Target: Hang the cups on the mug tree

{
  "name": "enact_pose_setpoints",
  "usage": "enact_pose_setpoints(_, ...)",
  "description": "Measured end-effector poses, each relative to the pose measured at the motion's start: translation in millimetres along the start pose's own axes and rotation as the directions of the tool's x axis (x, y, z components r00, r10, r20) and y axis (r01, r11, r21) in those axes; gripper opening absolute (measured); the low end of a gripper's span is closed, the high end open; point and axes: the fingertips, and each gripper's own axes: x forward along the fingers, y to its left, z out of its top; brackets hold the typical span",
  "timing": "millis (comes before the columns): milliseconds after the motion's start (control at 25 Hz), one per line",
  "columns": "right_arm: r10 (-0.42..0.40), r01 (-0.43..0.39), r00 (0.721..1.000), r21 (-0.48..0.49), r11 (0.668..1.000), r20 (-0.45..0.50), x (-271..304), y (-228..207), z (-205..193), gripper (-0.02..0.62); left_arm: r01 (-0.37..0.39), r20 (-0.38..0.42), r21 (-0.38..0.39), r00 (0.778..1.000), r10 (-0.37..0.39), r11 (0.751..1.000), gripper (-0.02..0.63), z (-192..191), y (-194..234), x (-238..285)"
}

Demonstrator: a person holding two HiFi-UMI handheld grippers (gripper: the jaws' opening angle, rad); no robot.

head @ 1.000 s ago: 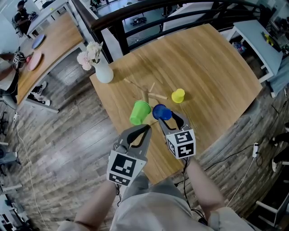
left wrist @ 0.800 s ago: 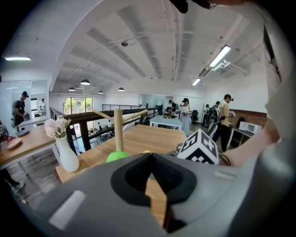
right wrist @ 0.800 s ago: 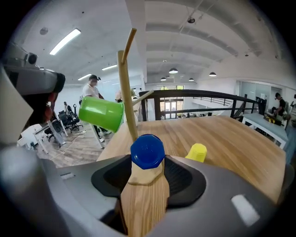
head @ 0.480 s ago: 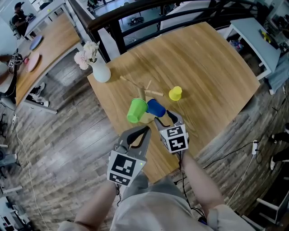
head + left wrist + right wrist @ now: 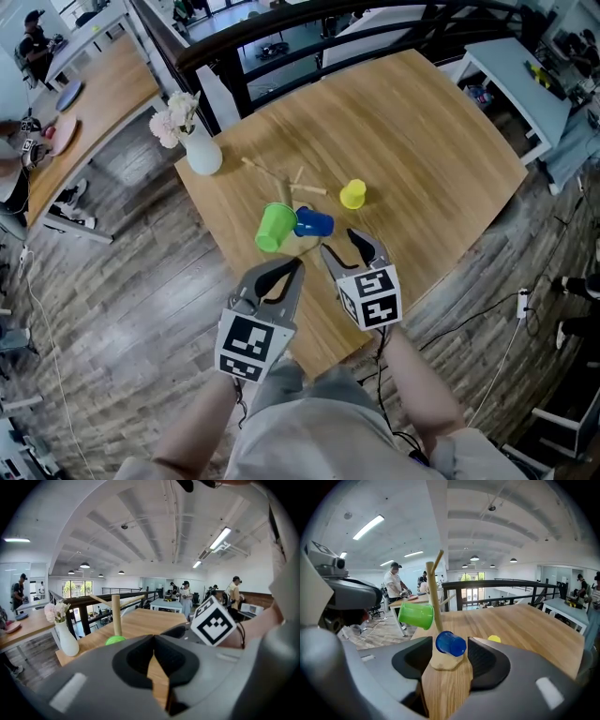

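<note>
The wooden mug tree [image 5: 292, 190] stands mid-table, and its pole [image 5: 433, 592] rises in the right gripper view. A green cup [image 5: 275, 227] hangs from a peg on its left side. A blue cup [image 5: 313, 222] lies on its side low on the tree, just above the round base [image 5: 446, 661]. A yellow cup [image 5: 352, 194] stands on the table to the right. My right gripper [image 5: 344, 244] is open and empty, a short way back from the blue cup [image 5: 451, 643]. My left gripper [image 5: 294, 269] is shut and empty, near the table's front edge, with the green cup [image 5: 115, 640] ahead.
A white vase of flowers [image 5: 201, 150] stands at the table's far left corner. The wooden table [image 5: 441, 141] ends just under my grippers, with plank floor below. A dark railing [image 5: 281, 42] runs behind the table. Other tables and people are beyond.
A second ago the blue cup was between my right gripper's jaws. It now rests on the tree beside the green cup, and the right gripper has drawn back. The left gripper stayed put.
</note>
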Motion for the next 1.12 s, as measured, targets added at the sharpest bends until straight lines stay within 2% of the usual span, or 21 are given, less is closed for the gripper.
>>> enact_pose_setpoints(480,-0.015,0.023,0.975,-0.031,0.999,0.221,-114,18,87,0.169,0.007,0.1,0.052,0.995,-0.012,0.999,0.003,48,-13,-38)
enact_pose_setpoints(800,0.003,0.004,0.94,-0.021,1.0,0.341,-175,42,120,0.08,0.005,0.174,0.079,0.984,-0.018,0.997,0.003,77,-20,-66)
enact_pose_setpoints(1120,0.0,0.007,0.919,-0.016,1.0,0.394,-204,61,130,0.032,-0.006,0.238,0.101,0.971,-0.019,0.995,0.003,90,-23,-93)
